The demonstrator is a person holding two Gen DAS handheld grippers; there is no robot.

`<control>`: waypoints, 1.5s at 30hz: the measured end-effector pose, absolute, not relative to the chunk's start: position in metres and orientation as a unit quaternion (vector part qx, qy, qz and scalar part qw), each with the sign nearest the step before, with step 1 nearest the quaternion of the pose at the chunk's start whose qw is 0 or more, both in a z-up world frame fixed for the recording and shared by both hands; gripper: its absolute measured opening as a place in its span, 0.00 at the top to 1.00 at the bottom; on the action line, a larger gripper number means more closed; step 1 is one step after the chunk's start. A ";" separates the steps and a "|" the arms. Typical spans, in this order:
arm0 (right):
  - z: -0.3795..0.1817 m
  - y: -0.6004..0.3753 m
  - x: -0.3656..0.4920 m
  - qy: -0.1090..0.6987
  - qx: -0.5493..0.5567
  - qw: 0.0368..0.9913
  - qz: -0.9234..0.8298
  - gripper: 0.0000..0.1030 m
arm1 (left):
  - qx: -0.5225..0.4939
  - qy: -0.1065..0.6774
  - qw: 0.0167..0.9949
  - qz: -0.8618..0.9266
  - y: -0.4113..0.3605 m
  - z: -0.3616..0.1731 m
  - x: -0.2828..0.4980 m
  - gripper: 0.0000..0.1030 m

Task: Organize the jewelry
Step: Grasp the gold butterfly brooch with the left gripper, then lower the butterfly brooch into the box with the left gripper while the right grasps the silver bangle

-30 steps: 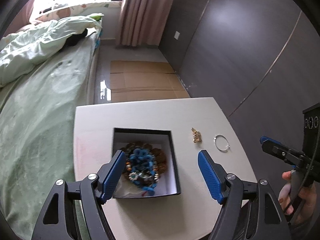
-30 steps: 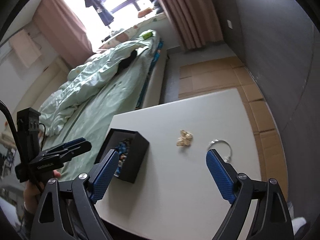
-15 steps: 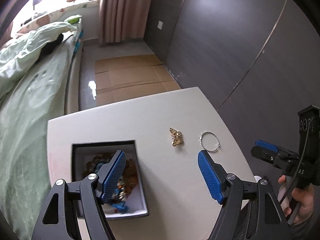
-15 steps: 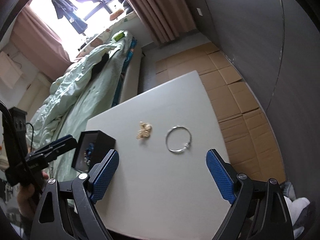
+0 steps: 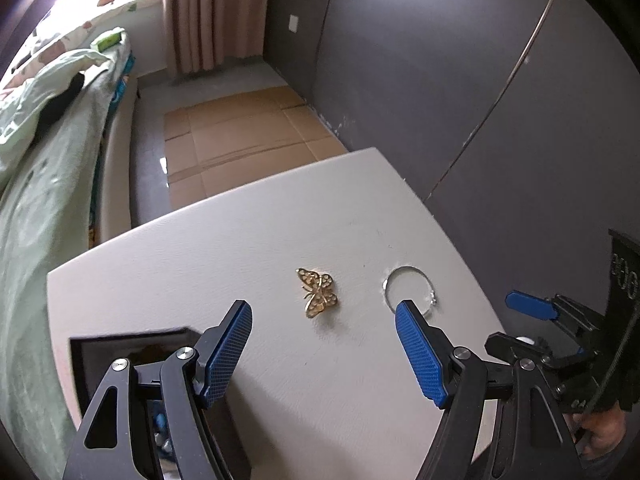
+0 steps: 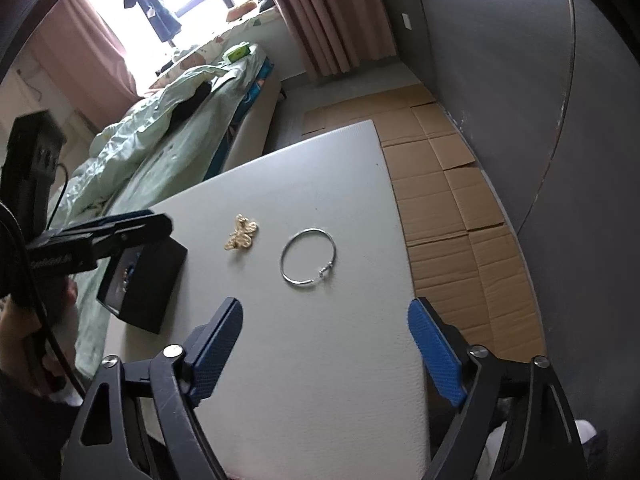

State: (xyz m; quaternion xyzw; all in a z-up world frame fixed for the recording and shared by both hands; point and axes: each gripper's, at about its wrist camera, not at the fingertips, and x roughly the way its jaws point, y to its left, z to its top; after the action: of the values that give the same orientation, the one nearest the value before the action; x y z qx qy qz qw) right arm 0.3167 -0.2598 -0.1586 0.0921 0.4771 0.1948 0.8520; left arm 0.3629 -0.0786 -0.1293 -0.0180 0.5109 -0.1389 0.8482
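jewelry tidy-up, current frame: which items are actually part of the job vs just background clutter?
Part of the job:
- gold butterfly brooch, loose on the table
- silver bangle, loose on the table
- black jewelry box, open, beads already inside
- left gripper and right gripper, both open and empty

Just lying about:
- white table
- bed with green duvet
- cardboard sheets on the floor
- pink curtain
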 end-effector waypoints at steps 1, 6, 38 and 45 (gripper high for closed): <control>-0.161 -0.261 0.318 0.479 0.093 0.851 0.195 0.22 | -0.017 0.515 0.846 -0.138 -0.081 -0.133 0.367 0.31; -0.169 -0.267 0.320 0.481 0.101 0.849 0.194 0.23 | -0.024 0.540 0.832 -0.127 -0.089 -0.153 0.386 0.42; -0.172 -0.247 0.334 0.472 0.099 0.850 0.210 0.23 | -0.018 0.542 0.833 -0.110 -0.084 -0.149 0.384 0.87; -0.171 -0.236 0.339 0.473 0.058 0.850 0.226 0.25 | -0.031 0.521 0.847 -0.103 -0.065 -0.121 0.370 0.87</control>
State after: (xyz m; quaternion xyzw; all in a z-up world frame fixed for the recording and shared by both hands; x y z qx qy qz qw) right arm 0.3395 -0.2363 -0.1707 0.0584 0.4729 0.2257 0.8497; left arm 0.3699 -0.0651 -0.1212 -0.0313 0.5210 -0.1034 0.8467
